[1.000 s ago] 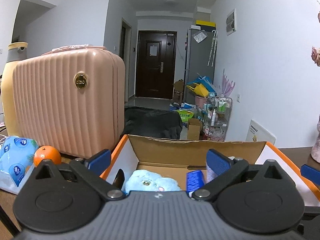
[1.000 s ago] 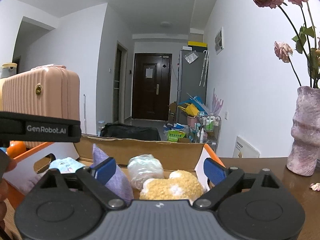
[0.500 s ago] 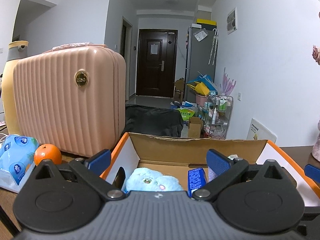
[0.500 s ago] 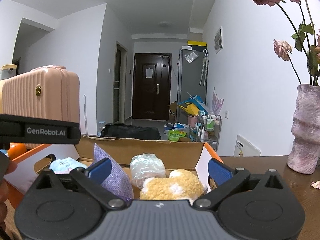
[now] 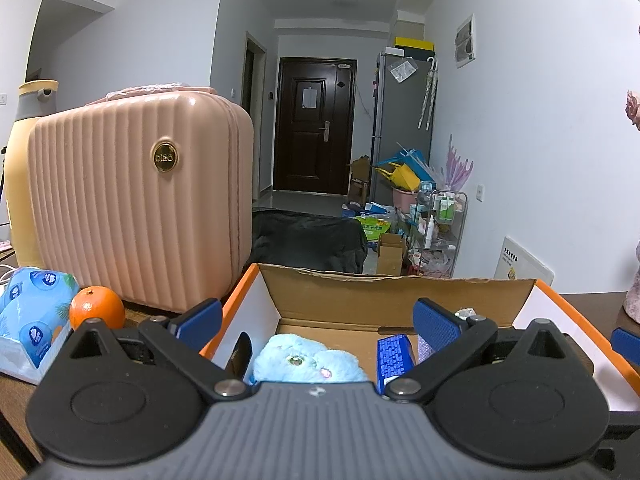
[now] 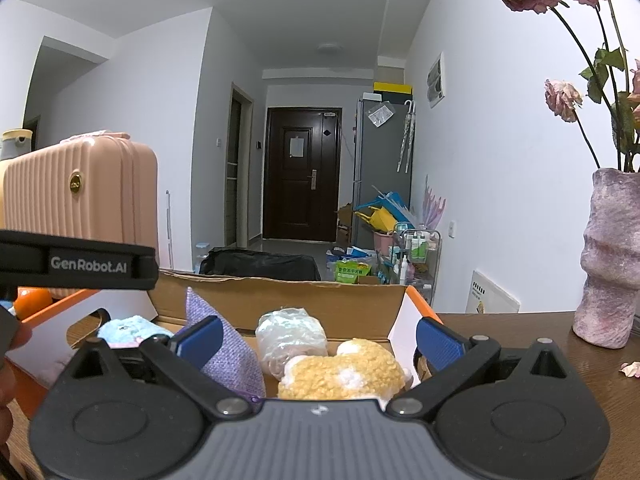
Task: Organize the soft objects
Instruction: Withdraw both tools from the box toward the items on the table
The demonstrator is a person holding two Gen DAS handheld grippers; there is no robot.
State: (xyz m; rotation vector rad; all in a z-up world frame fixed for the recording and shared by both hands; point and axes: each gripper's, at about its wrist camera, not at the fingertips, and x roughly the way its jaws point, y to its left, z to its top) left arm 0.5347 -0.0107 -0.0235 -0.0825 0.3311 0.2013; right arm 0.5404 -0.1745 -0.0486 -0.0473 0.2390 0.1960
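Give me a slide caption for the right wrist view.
Open right gripper above a cardboard box holding a yellow plush toy, purple pouch and bagged soft item.

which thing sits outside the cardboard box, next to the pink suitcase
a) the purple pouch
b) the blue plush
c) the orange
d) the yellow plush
c: the orange rests on the table beside the pink suitcase, left of the box, while the yellow plush, purple pouch and blue plush all lie inside the box.
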